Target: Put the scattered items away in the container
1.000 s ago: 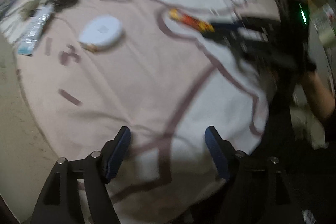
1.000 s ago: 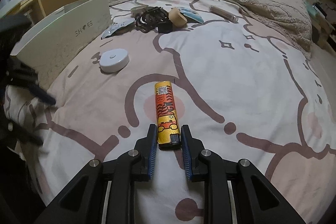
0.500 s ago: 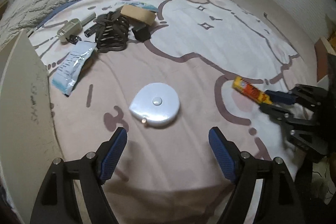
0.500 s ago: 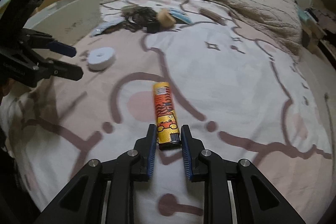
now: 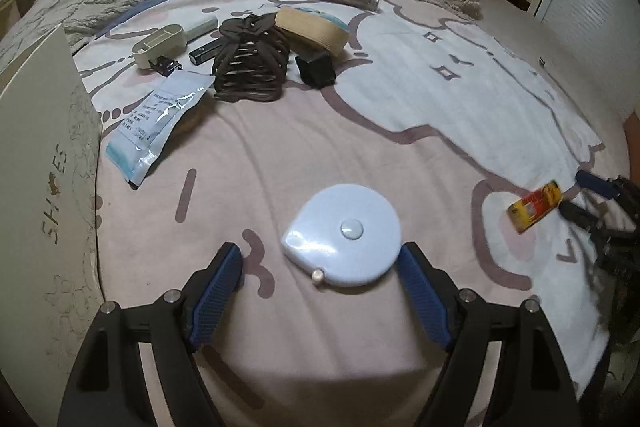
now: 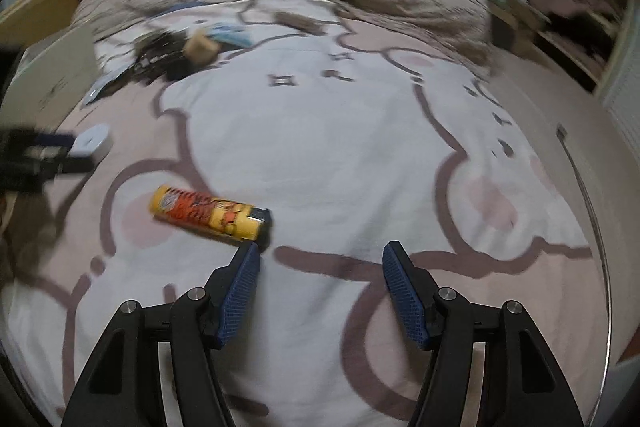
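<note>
Now both hand-held grippers gape wide, empty.

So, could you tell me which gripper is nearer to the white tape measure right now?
Left. The left gripper is open with the white tape measure lying between its fingertips. The right gripper, also open, sits off by the orange lighter, well away from it.
</note>
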### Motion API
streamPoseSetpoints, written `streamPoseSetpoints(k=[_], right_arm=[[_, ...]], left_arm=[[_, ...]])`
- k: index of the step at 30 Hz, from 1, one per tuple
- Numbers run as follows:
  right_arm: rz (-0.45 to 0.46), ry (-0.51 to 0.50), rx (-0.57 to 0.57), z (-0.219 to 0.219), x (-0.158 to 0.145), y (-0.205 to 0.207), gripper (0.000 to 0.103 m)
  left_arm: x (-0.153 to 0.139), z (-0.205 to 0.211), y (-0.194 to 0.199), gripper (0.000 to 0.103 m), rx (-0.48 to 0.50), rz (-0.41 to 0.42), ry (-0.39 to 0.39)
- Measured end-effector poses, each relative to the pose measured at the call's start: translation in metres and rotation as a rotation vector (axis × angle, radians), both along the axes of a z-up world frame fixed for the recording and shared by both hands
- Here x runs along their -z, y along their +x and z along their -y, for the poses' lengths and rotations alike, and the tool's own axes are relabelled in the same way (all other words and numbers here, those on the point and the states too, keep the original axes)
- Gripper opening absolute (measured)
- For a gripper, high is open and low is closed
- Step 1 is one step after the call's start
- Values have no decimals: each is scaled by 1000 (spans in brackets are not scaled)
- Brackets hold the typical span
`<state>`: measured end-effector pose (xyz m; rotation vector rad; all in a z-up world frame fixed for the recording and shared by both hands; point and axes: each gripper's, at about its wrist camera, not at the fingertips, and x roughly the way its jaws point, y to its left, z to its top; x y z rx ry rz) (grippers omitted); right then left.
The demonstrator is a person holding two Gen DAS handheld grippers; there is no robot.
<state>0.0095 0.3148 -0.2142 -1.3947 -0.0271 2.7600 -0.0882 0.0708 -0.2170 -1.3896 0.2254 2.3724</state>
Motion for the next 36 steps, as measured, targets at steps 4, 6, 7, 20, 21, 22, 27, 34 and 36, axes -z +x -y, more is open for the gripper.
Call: streamPoseSetpoints(k=[4, 6, 7, 20, 21, 22, 27, 34, 36], right_arm=[[-9, -99, -41, 8, -7, 2, 65], [-16, -131, -63, 17, -9, 2, 75], [-19, -137, -67, 22, -9, 2, 83], [7, -116, 32, 56, 10, -33, 85], [2, -99, 37, 57, 13, -33, 85], [-9, -81, 39, 58, 15, -33, 85], [-84, -61, 52, 59, 19, -23, 82], [-109, -93, 48, 55, 19, -21, 82], [-110, -91, 47, 55, 19, -21, 82]], left_arm=[[5, -4, 5, 88, -9, -31, -5], [6, -3, 5, 90, -18, -32, 3], [7, -3, 5, 91, -22, -31, 9], [12, 0, 10, 102, -58, -13, 36], [12, 1, 11, 102, -60, -17, 36], [12, 0, 11, 102, -62, -22, 35], [11, -3, 13, 102, -77, -37, 13], [9, -7, 13, 101, -103, -49, -11], [7, -8, 12, 96, -112, -43, -6]])
